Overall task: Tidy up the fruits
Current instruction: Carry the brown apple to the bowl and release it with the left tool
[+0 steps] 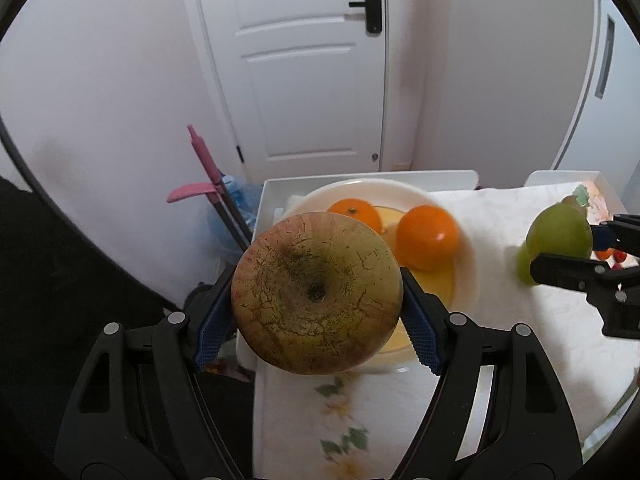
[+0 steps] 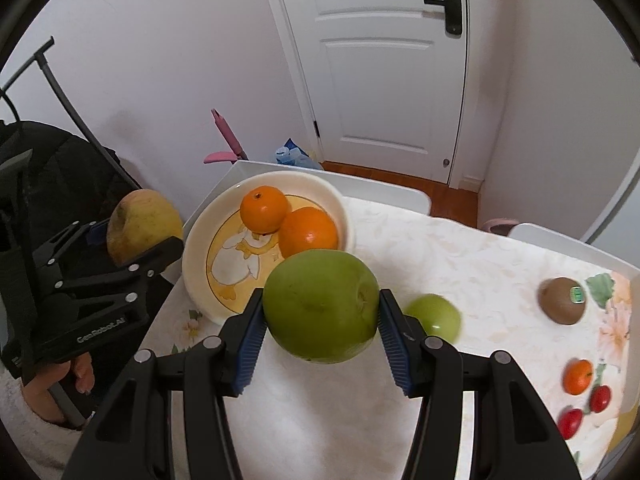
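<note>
My left gripper [image 1: 316,300] is shut on a russet yellow-red apple [image 1: 316,292] and holds it in the air just left of the bowl; it also shows in the right wrist view [image 2: 142,228]. My right gripper [image 2: 320,316] is shut on a large green apple [image 2: 320,304], held above the cloth near the bowl's front right; it shows in the left wrist view [image 1: 560,236]. The white bowl [image 2: 200,240] with a duck picture holds two oranges [image 2: 308,232]. A smaller green apple [image 2: 434,316] lies on the cloth behind my right gripper.
A kiwi [image 2: 562,300], a small orange [image 2: 578,376] and two cherry tomatoes [image 2: 600,398] lie at the right of the cloth-covered table [image 2: 460,256]. A black backpack [image 2: 76,184] stands left of the table. A white door [image 2: 384,60] is behind.
</note>
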The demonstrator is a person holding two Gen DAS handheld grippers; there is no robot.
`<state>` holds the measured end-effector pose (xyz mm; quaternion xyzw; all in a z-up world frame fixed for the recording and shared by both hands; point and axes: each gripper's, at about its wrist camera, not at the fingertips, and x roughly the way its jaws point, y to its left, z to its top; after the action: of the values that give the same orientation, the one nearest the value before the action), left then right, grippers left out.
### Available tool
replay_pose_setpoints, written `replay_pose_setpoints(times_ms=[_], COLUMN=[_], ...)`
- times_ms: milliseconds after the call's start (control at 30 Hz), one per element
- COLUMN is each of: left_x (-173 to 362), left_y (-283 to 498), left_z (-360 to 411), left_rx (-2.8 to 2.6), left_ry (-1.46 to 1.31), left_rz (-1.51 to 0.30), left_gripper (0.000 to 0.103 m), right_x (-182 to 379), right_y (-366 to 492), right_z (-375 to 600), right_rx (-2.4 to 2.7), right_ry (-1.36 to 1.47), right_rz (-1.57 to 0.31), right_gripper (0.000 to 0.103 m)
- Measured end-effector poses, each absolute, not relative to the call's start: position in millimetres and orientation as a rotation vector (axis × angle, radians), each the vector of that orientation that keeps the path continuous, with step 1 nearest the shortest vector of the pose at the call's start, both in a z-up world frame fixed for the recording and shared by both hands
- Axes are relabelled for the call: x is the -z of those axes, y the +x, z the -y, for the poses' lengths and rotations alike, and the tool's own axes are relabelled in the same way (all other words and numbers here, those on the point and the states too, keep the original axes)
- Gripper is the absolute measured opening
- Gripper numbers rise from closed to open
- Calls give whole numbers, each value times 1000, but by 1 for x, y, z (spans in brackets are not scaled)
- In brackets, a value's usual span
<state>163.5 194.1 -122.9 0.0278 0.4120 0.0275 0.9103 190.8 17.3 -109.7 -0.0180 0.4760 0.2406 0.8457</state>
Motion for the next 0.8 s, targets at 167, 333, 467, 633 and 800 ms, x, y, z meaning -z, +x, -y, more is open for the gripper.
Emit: replay_pose_setpoints(times_ms=[167,333,467,633,800], left_x=[150,168,175,184,185], left_y=[186,203,211,216,217], left_z=[-210,-213,-208,-204,-202], left_rx=[-39,-19,-6,8,13], left_ry=[50,67,82,92,100], left_rz=[-880,-898,-908,-923,-921], left_gripper=[81,81,81,81,81], right_x=[131,146,150,152,151], right_y=[197,201,200,202,202], right_z=[-41,-53,-55,-53,-50], right_rx=[-510,-508,-504,-496,-492], right_ry=[-44,-43,-45,-51,-48], right_rz=[-1022,-1041,-1042,-1036,-1025], right_gripper=[50,50,50,50,50])
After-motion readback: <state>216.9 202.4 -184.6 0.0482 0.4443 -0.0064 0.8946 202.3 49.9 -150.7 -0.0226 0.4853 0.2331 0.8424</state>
